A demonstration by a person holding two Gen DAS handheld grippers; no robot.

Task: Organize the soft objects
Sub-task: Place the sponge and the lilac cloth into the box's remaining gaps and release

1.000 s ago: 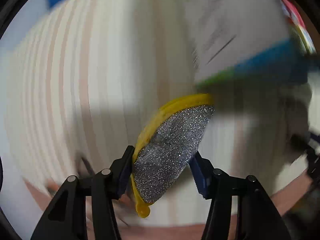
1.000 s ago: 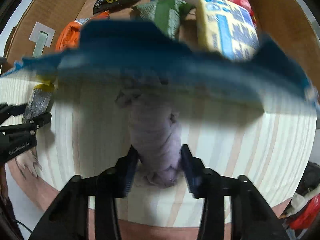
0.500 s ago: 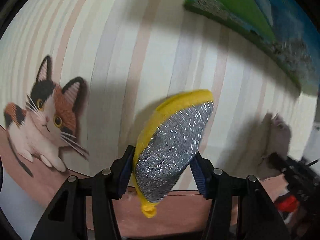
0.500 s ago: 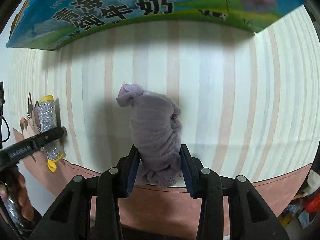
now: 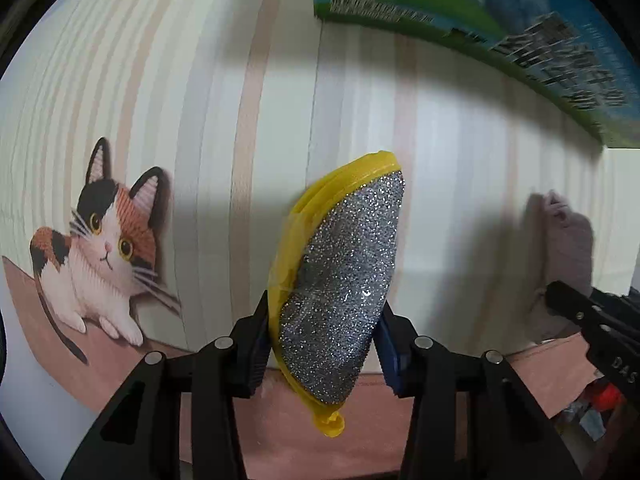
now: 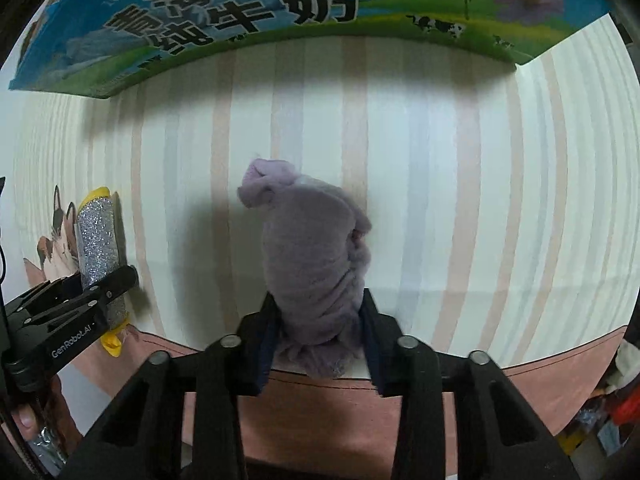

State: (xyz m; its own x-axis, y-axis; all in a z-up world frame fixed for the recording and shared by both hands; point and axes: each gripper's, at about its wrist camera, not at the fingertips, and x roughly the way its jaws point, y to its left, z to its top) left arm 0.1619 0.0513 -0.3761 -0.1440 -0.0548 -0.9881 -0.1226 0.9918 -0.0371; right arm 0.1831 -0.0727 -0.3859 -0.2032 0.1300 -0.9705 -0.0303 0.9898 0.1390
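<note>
A scouring pad [image 5: 344, 264] with a silver glitter face and a yellow rim hangs upright over the striped mat. My left gripper [image 5: 324, 320] is shut on its lower half, the jaws closing tighter with both pads pressing its sides. A rolled purple fluffy cloth [image 6: 312, 248] stands between the pads of my right gripper [image 6: 320, 320], which is shut on its lower end, jaws closing harder. In the right wrist view the left gripper [image 6: 100, 284] and the pad [image 6: 96, 236] are at the far left. In the left wrist view the cloth [image 5: 568, 240] and right gripper [image 5: 560, 296] are at the right edge.
A striped table mat [image 6: 460, 200] with a printed cat [image 5: 104, 240] lies below both grippers. A blue and green milk carton box [image 6: 280, 4] borders the far side of the mat. A person's thumb [image 6: 24, 420] shows at the lower left. Clutter [image 6: 624, 400] lies past the table's near edge.
The right gripper drew back from above the box with the cloth and now hovers over the mat. The left gripper carried the pad sideways, nearer the cat print. Both grips look tighter.
</note>
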